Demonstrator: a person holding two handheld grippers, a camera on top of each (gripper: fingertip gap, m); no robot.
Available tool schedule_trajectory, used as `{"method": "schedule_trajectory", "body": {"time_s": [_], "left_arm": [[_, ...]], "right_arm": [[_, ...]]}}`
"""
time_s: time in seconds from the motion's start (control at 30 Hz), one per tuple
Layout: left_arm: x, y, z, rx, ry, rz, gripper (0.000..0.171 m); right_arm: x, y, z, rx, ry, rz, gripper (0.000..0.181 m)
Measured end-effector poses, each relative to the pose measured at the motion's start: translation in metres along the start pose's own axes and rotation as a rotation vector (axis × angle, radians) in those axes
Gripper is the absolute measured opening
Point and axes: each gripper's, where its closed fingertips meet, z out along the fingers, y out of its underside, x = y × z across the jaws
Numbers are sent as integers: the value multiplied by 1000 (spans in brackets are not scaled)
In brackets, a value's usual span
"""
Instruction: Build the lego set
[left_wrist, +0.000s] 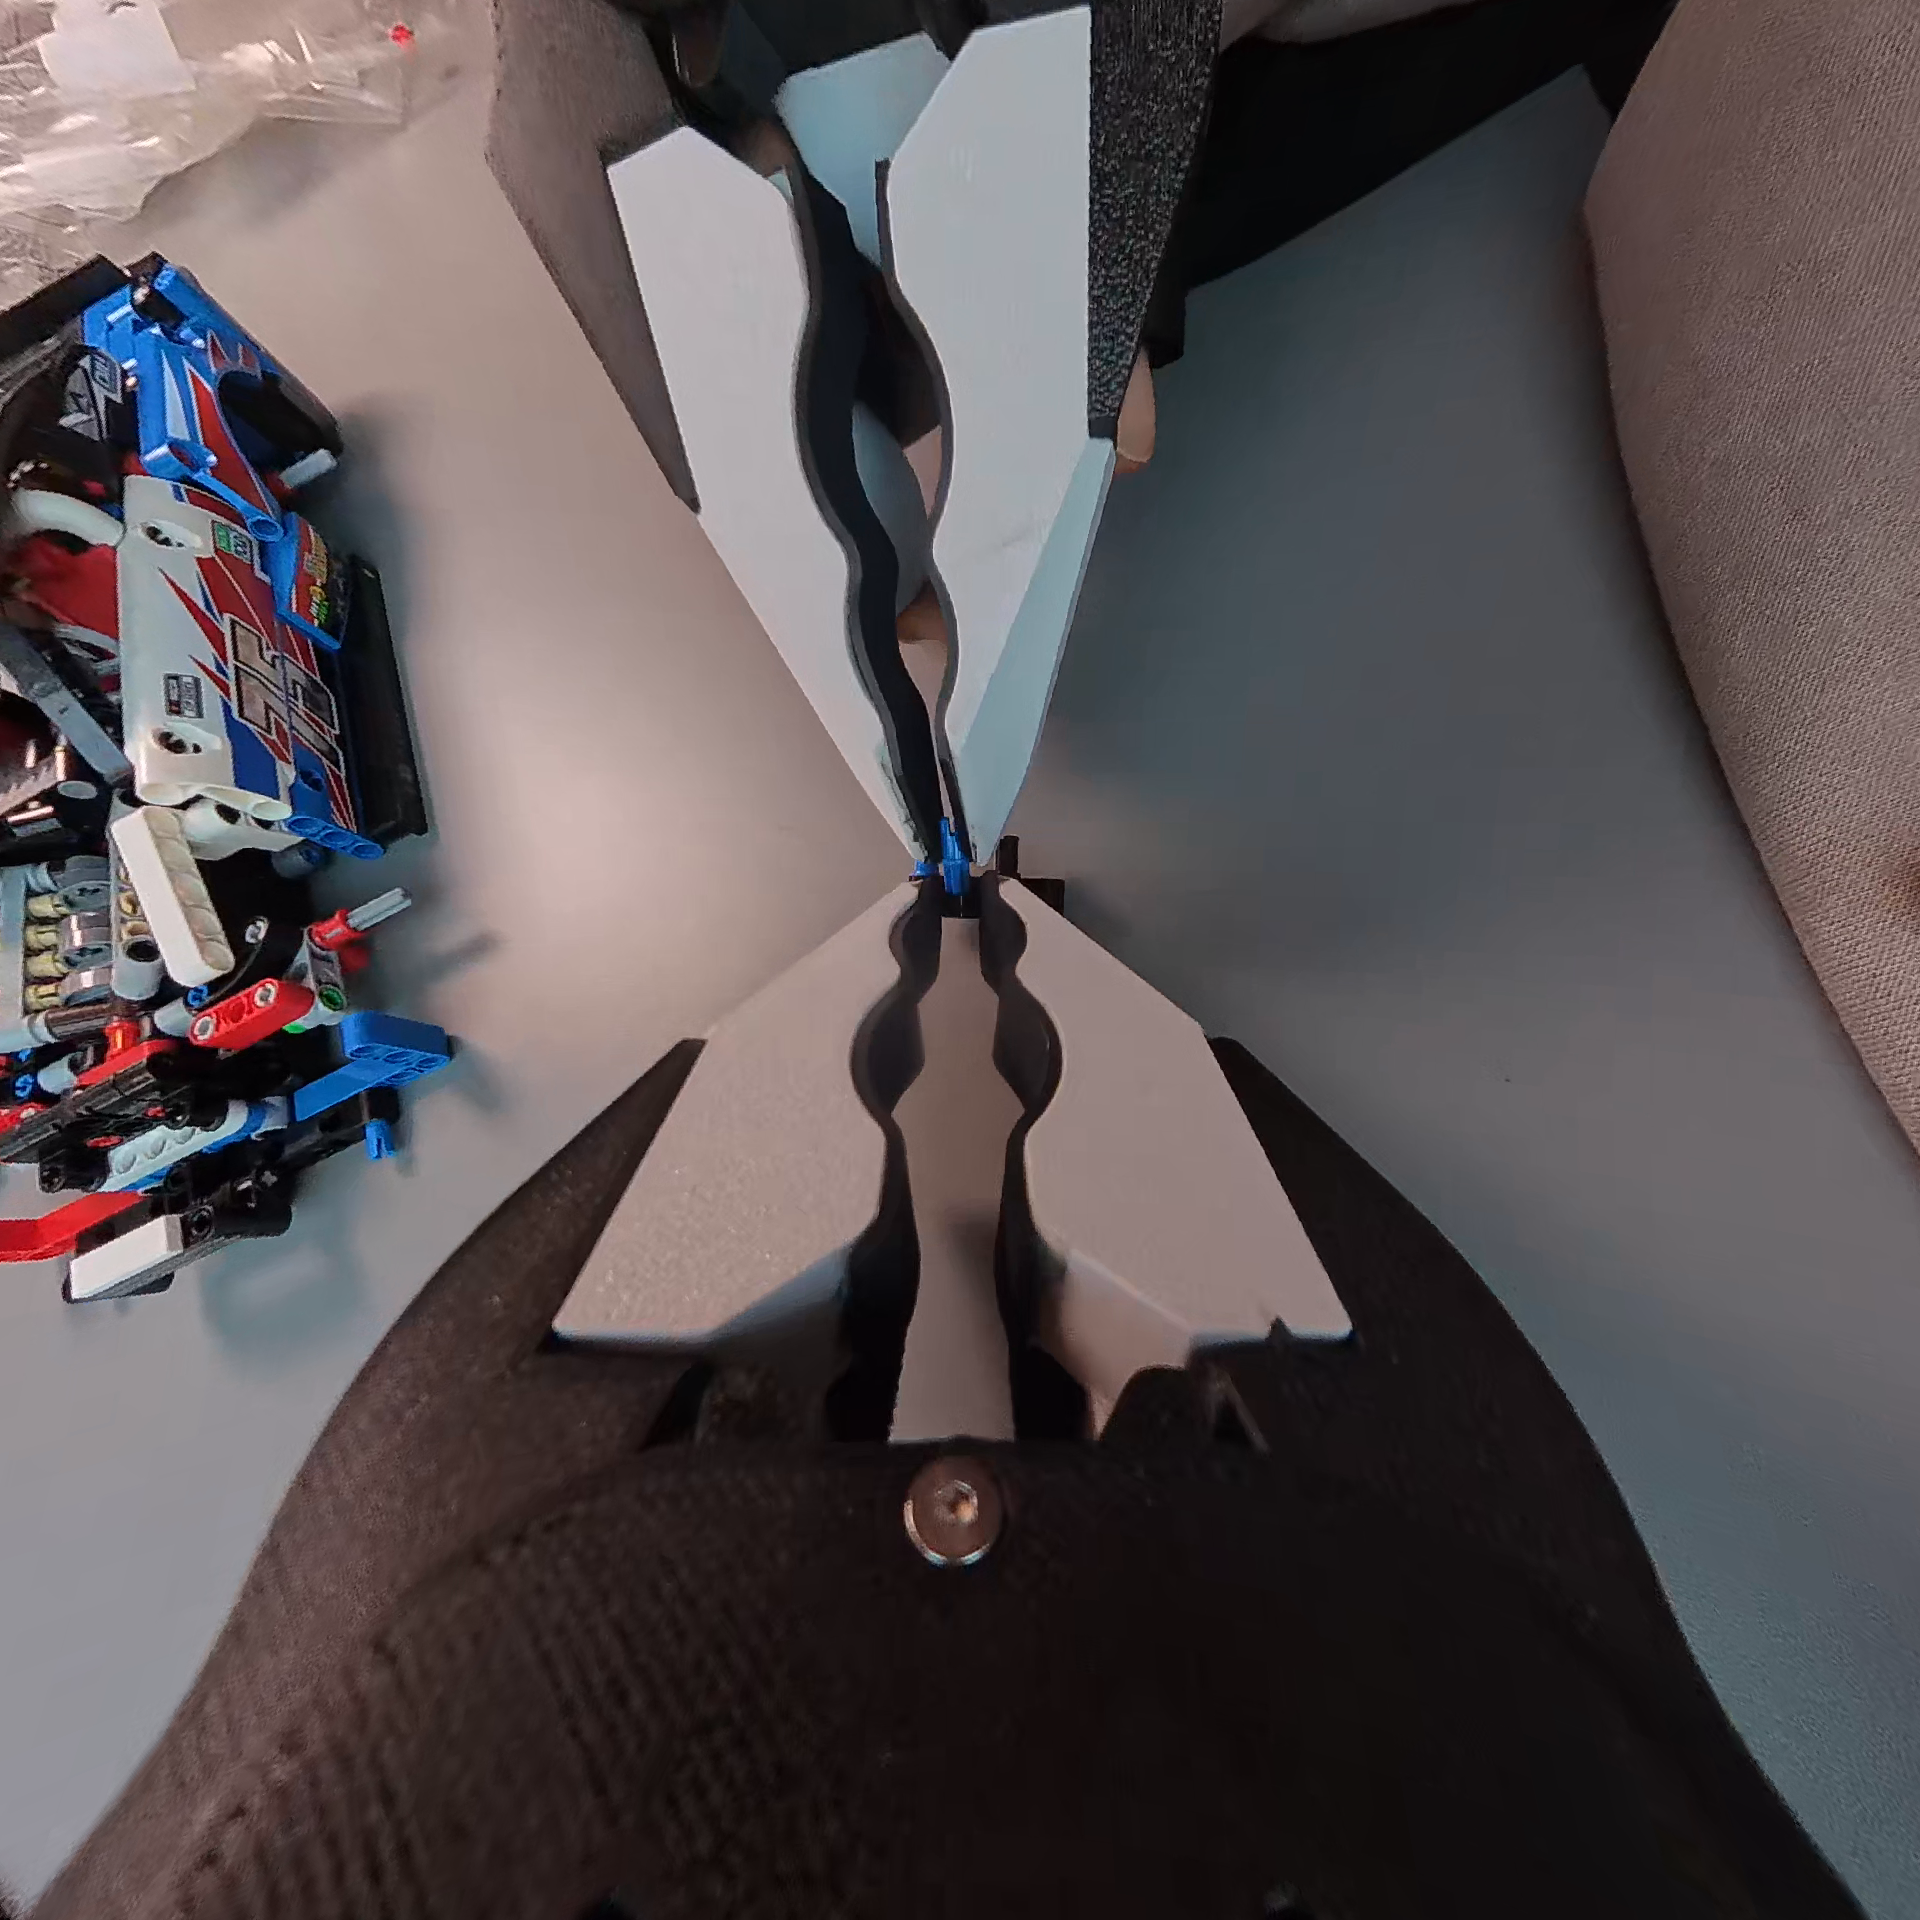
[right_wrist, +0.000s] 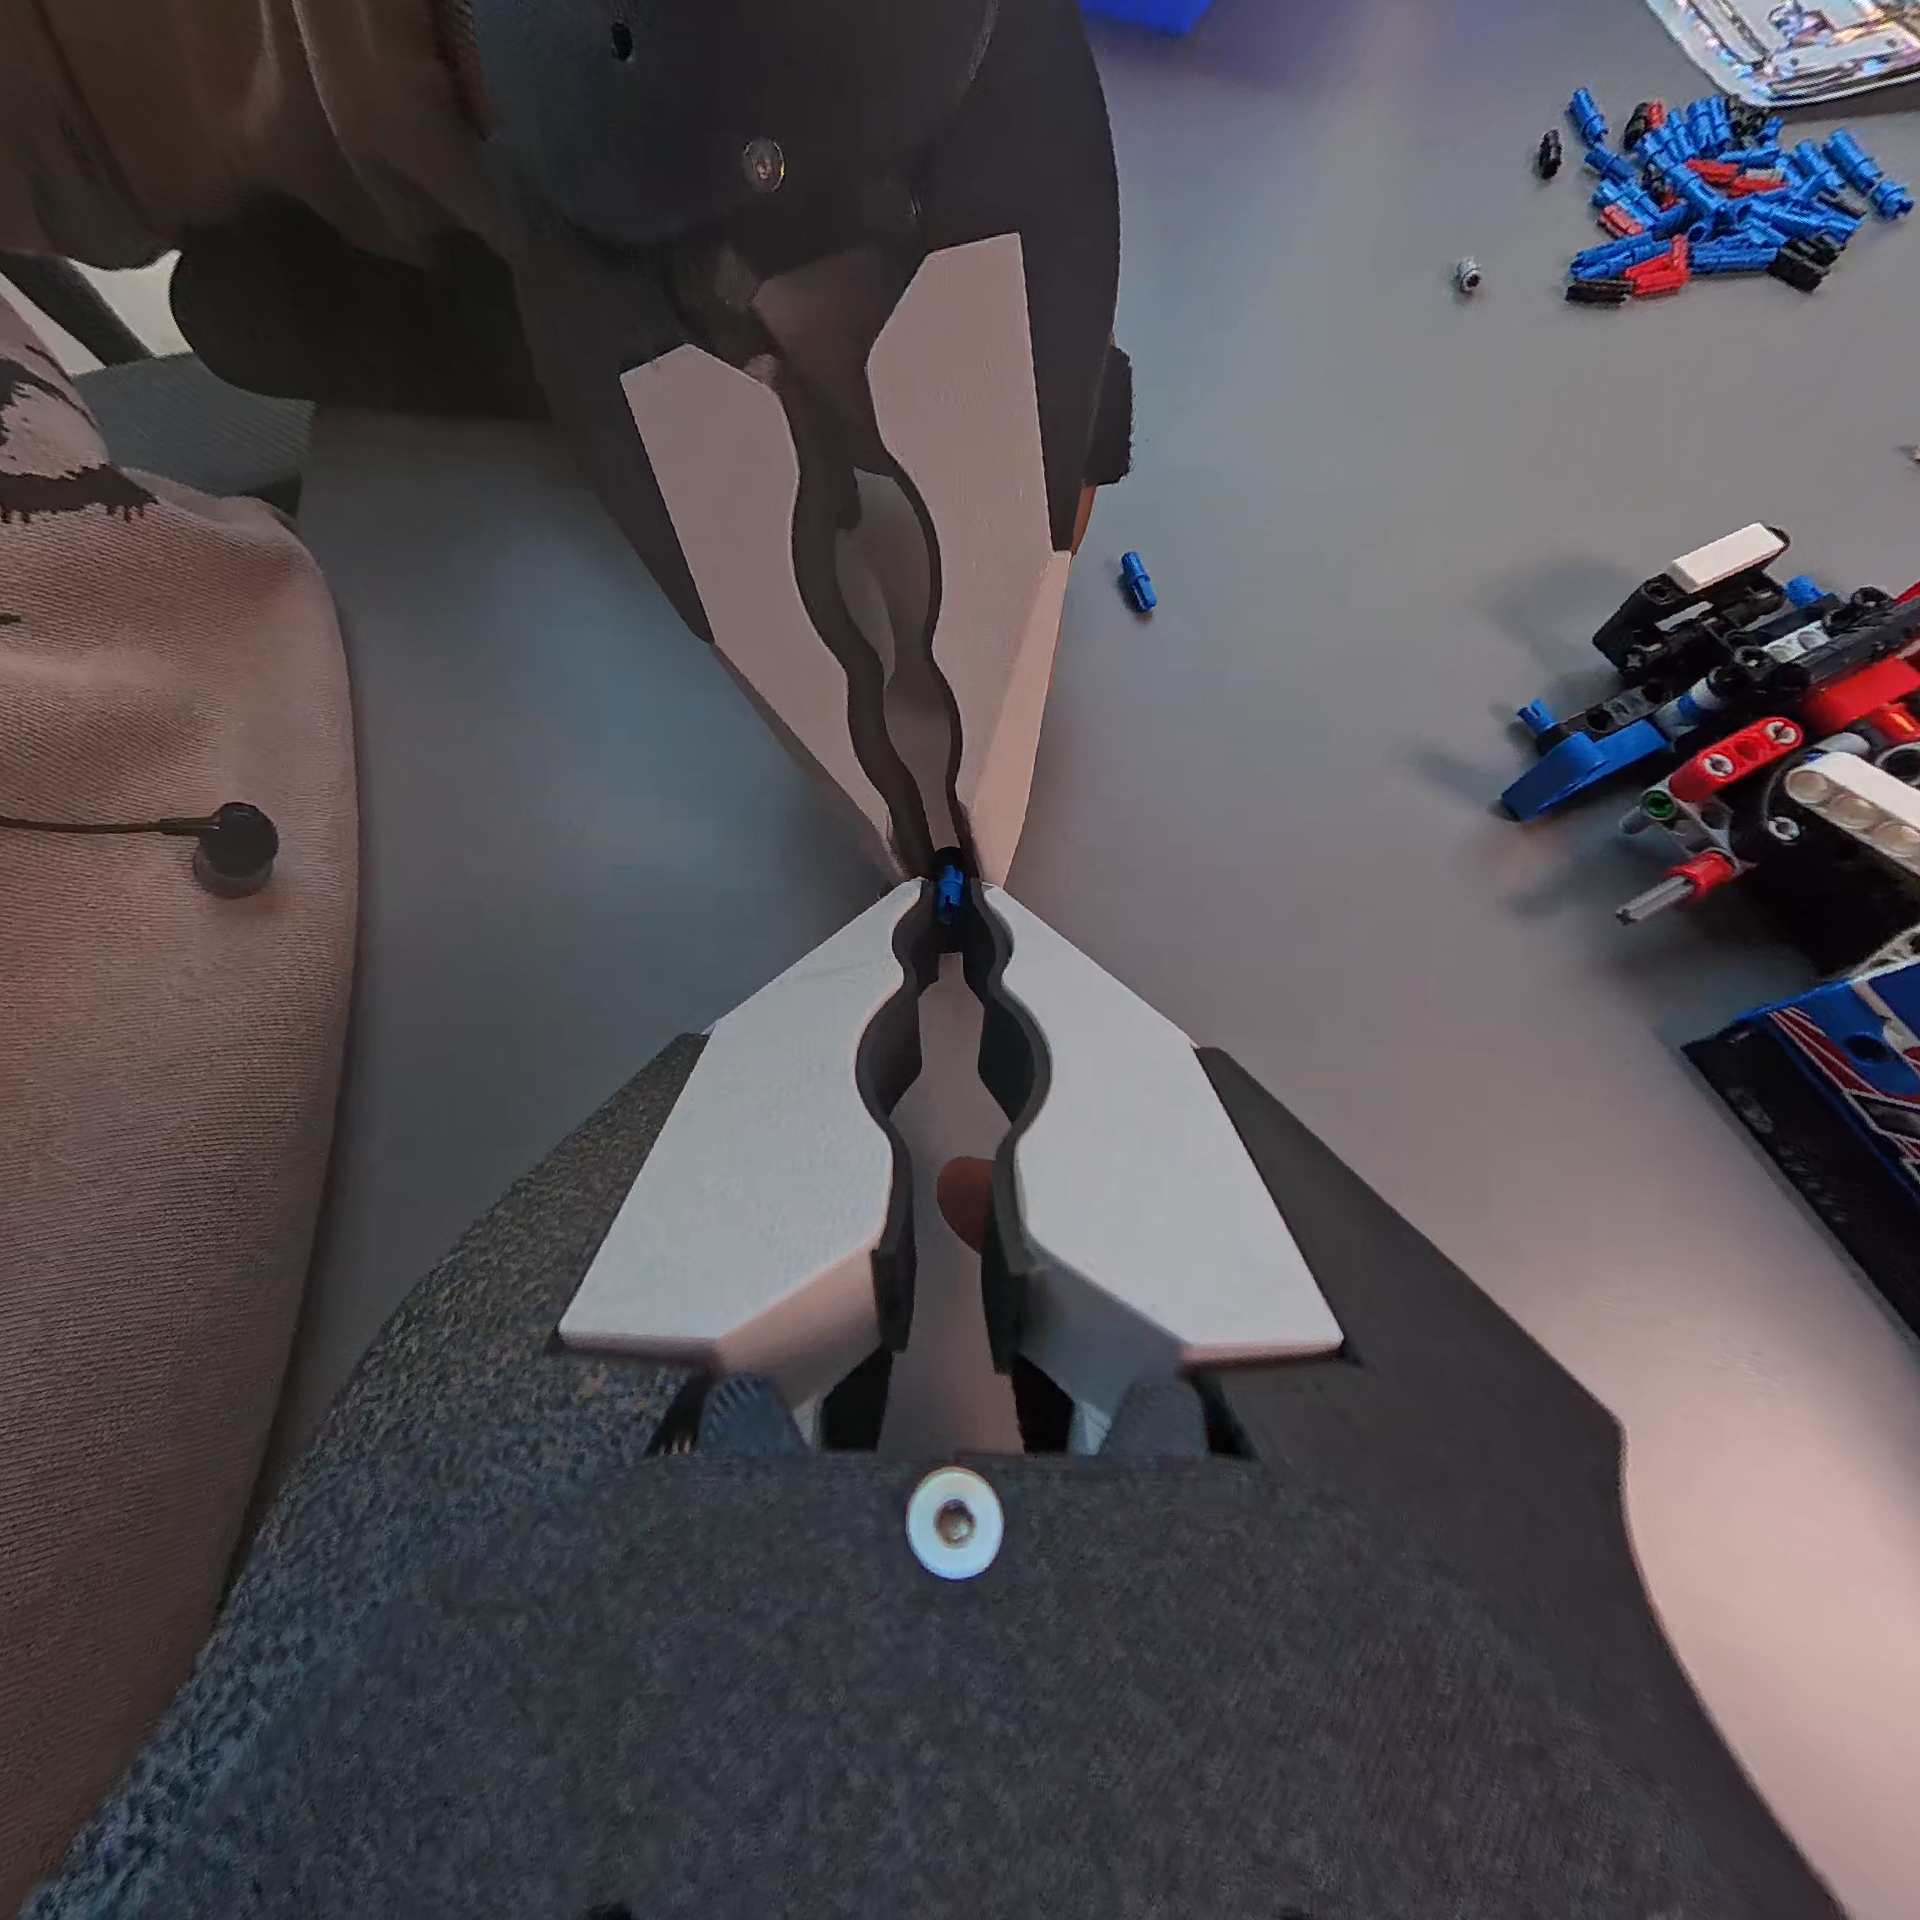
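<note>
Meeting tip to tip over the grey table (left_wrist: 1403, 727): left gripper (left_wrist: 951, 899) and right gripper (left_wrist: 943, 826) point straight at each other, fingertips almost touching.

Right gripper is clenched on a small blue pin (left_wrist: 948, 847), nipped at the very tips. In the right wrist view the same pin (right_wrist: 948, 896) sits between the right gripper's (right_wrist: 948, 909) tips, with the left gripper (right_wrist: 940, 857) coming in from above.

Left gripper is closed on a small black piece (left_wrist: 1023, 883); part of it sticks out to one side of the tips. The blue pin butts against this black piece; whether it's seated, can't tell.

Partly built lego car (left_wrist: 197, 727), blue/white/red panels on a black frame, sits on the table well off to one side, untouched. Right wrist view shows its end (right_wrist: 1745, 727) at the frame edge.

Loose pile of blue, red and black pins (right_wrist: 1725, 208) lies farther back on the table. One stray blue pin (right_wrist: 1138, 580) lies alone beside the left gripper's finger. Clear plastic bags (left_wrist: 156, 94) in the far corner.
</note>
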Motion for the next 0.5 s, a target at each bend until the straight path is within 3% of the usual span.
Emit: {"method": "schedule_trajectory", "body": {"time_s": [0.5], "left_arm": [[1,2,4,29,30,-98,6]], "right_arm": [[0,8,4,49,-52,111,2]]}}
